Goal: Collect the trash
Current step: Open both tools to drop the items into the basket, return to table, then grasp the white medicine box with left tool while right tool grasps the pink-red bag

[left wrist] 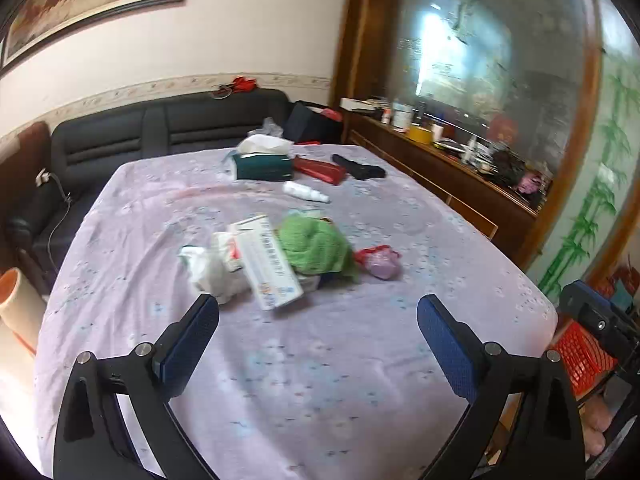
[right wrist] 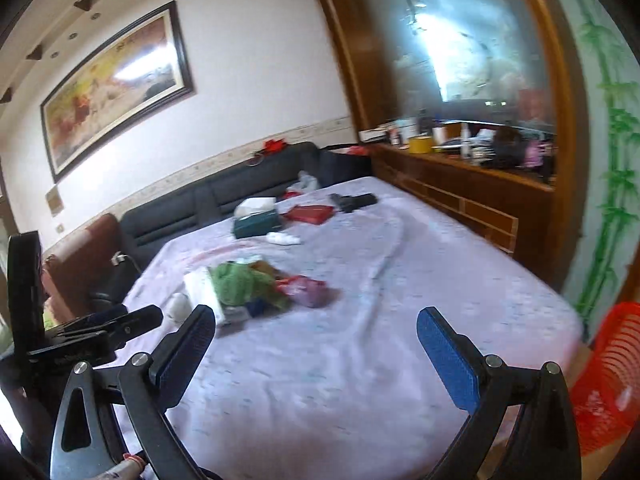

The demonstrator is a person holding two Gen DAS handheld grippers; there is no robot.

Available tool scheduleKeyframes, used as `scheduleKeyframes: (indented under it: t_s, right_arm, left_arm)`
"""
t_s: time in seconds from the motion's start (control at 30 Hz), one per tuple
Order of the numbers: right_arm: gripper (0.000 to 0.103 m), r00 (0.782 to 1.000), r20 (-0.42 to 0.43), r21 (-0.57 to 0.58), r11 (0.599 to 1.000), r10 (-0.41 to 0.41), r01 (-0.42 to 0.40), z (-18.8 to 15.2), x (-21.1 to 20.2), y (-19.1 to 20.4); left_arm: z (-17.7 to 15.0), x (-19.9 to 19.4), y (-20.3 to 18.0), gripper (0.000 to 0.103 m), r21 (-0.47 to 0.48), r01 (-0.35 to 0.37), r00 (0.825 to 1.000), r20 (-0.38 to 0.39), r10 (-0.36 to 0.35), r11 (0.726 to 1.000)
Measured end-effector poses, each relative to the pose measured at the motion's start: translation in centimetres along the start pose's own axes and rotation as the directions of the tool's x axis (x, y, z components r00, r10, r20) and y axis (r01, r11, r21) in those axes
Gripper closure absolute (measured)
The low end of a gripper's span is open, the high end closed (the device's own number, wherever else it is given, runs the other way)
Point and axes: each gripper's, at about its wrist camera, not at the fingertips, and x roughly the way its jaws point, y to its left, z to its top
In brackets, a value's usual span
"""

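Left gripper: jaws wide apart, nothing between, above lilac floral tablecloth.
Right gripper: jaws spread, empty.
Trash pile: mid-table, ahead of both; white printed carton leaning on green knitted cloth, crumpled white paper beside, pinkish wrapper (blurred, probably plastic).
Red plastic basket: off the table's right edge.

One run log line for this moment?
left gripper: open, empty | right gripper: open, empty | trash pile: on table, untouched
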Motion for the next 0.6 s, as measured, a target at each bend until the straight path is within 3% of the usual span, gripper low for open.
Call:
scheduleKeyframes:
  t_s: [0.3, 0.6]
  right_arm:
    - [0.001, 0.995, -0.075, -0.031, 0.998, 0.059, -0.062, 0.0, 4.4, 3.4]
    - [0.001, 0.994, -0.112, -0.026, 1.0, 0.008, -0.011, 0.4, 6.9, 3.3]
  left_arm:
    - [0.6, 1.2, 2.4, 0.004, -0.082, 0.042, 0.999, -0.026, -0.044, 0.996]
    - [1.2, 4.0, 3.9, 0.004, -0.157, 0.023, 0.996, -0.08, -0.036, 0.987]
